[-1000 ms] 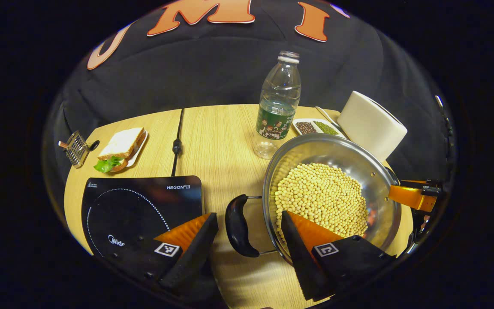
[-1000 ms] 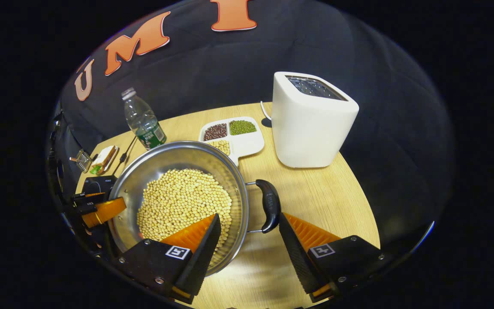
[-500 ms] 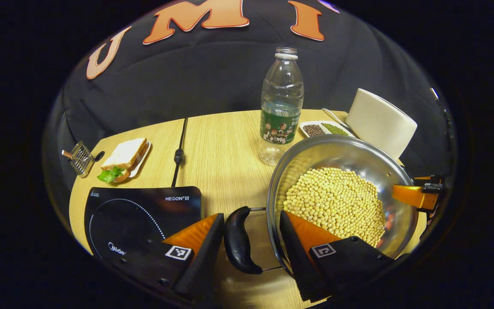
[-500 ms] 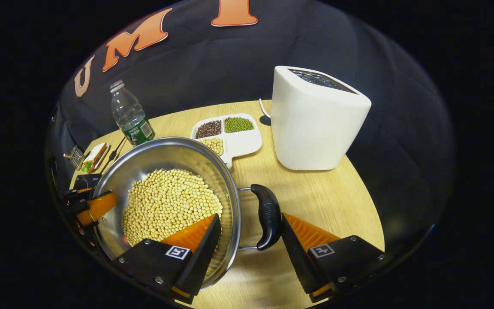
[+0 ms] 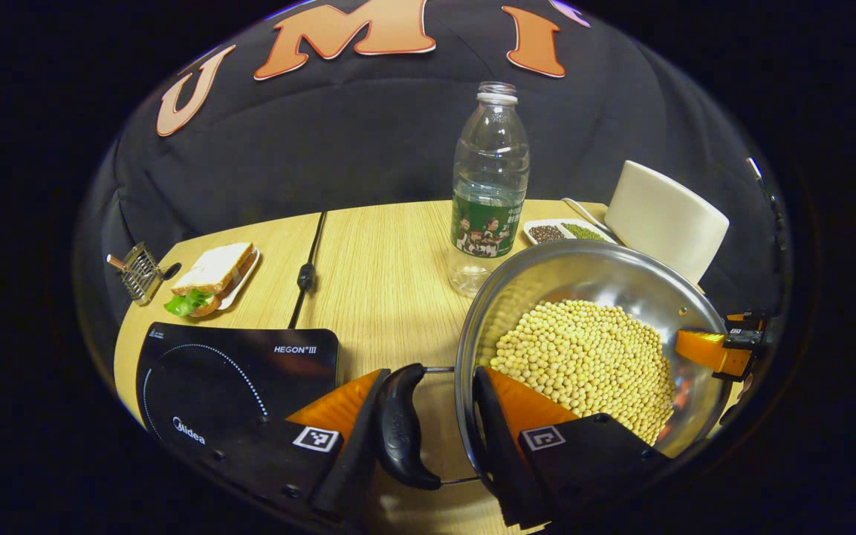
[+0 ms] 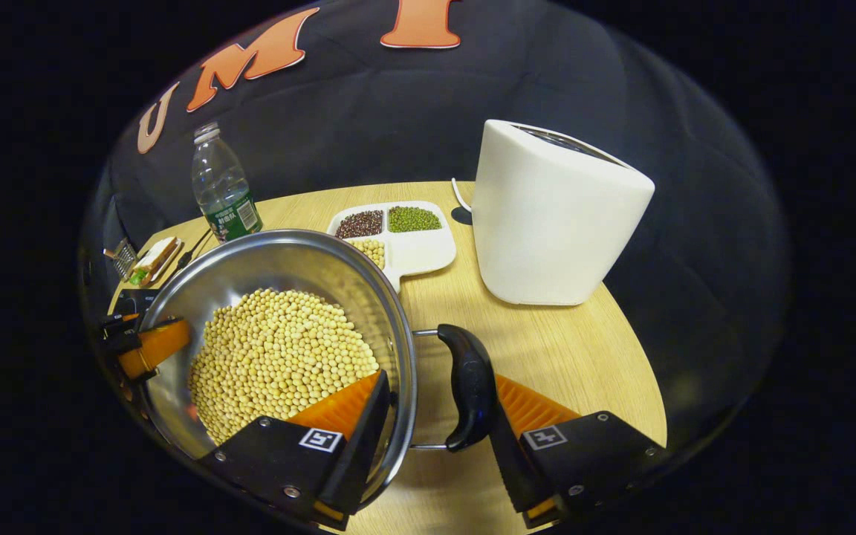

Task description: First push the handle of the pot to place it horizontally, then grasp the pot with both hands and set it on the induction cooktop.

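Your left gripper (image 5: 422, 438) straddles the pot's left handle (image 5: 398, 427) and rim, jaws half open, one finger touching the handle's outer side, so nothing is clamped. Your right gripper (image 6: 439, 423) mirrors it on the right handle (image 6: 469, 386). Both handles lie level, ready for a two-sided lift. The pot (image 5: 591, 267) of soybeans (image 5: 584, 364) sits mid-table; the induction cooktop (image 5: 235, 379) waits at the table's near left corner.

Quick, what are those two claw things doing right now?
Left gripper: partly open, straddling the pot's left handle and rim.
Right gripper: partly open, straddling the right handle and rim.
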A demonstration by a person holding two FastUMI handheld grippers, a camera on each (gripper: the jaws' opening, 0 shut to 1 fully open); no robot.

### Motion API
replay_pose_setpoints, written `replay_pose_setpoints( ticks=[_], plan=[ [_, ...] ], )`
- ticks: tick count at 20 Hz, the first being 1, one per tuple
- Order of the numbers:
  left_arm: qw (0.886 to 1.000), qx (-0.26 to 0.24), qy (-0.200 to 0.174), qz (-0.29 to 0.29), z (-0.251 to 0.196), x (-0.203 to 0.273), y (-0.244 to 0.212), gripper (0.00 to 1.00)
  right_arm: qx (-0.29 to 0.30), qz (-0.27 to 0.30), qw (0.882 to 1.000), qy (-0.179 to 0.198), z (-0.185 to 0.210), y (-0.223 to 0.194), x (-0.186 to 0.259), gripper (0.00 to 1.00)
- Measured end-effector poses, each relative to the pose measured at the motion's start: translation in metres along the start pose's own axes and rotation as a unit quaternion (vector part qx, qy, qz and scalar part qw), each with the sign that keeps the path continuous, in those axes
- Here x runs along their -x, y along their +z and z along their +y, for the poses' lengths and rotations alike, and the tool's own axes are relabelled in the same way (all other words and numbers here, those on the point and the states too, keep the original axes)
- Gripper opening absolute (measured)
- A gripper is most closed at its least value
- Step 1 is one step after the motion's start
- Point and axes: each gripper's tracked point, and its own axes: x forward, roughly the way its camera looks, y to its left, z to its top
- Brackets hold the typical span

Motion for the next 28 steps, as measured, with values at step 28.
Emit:
replay_pose_setpoints(
  ticks=[28],
  plan=[
    [0.995, 0.007, 0.04, -0.093, 0.106, 0.14, 0.046, 0.73, 0.009, -0.132, 0.991, 0.029, 0.095, 0.057, 0.129, 0.66]
  ],
)
